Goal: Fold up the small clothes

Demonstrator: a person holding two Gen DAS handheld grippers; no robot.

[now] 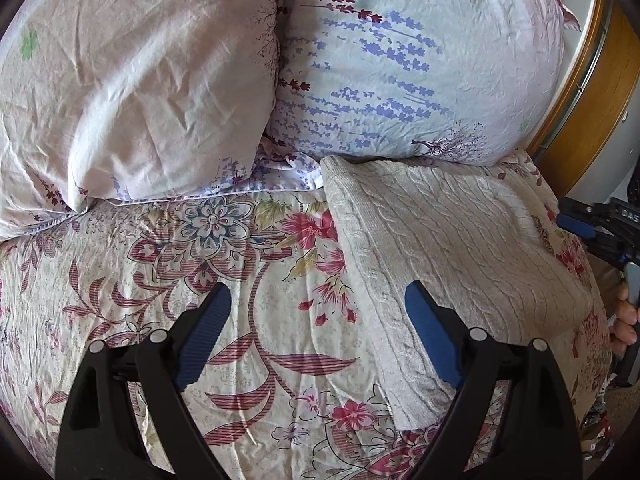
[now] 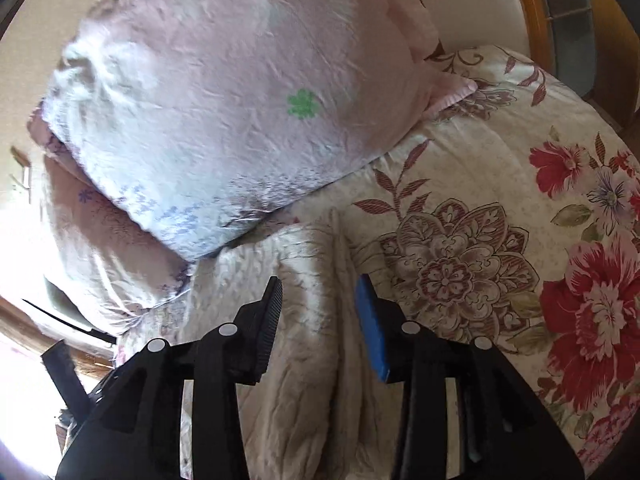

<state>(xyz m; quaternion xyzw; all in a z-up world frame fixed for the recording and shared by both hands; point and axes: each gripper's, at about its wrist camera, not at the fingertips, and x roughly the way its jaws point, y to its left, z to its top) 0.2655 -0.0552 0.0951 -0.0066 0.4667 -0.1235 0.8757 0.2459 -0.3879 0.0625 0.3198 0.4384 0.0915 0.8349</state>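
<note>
- Left wrist view, far left: a pale pink pillow (image 1: 132, 92) leans at the head of the bed, and just beside it sits a second pillow (image 1: 400, 64) printed with lavender sprigs.
- Below them the floral bedspread (image 1: 224, 264) lies bare across the left and middle of the bed.
- The left gripper (image 1: 318, 328) hovers over that spread with its blue-padded fingers (image 1: 208, 332) spread wide and nothing between them; its right finger overlaps the near edge of the garment in the picture, though whether it touches is unclear.
- To the right lies the cream cable-knit sweater (image 1: 448, 240), already folded into a neat rectangle, its far edge touching the lavender pillow.
- At the far right edge the right gripper (image 1: 600, 228) shows in part, with the person's hand (image 1: 628, 316) below it.
- Right wrist view, left: the pink pillow (image 2: 224, 112) fills the upper frame.
- Centre: the right gripper (image 2: 320, 320) points along the sweater (image 2: 308, 320), fingers (image 2: 268, 320) parted and released on either side of a raised fold, not clamping it.
- Right: the flowered spread (image 2: 520, 240) lies bare.
- As a judgement, the folding of this garment looks essentially finished: both tools are free and the bundle is compact. What may remain is a final smoothing or moving it aside; no other garment to fold shows.
</note>
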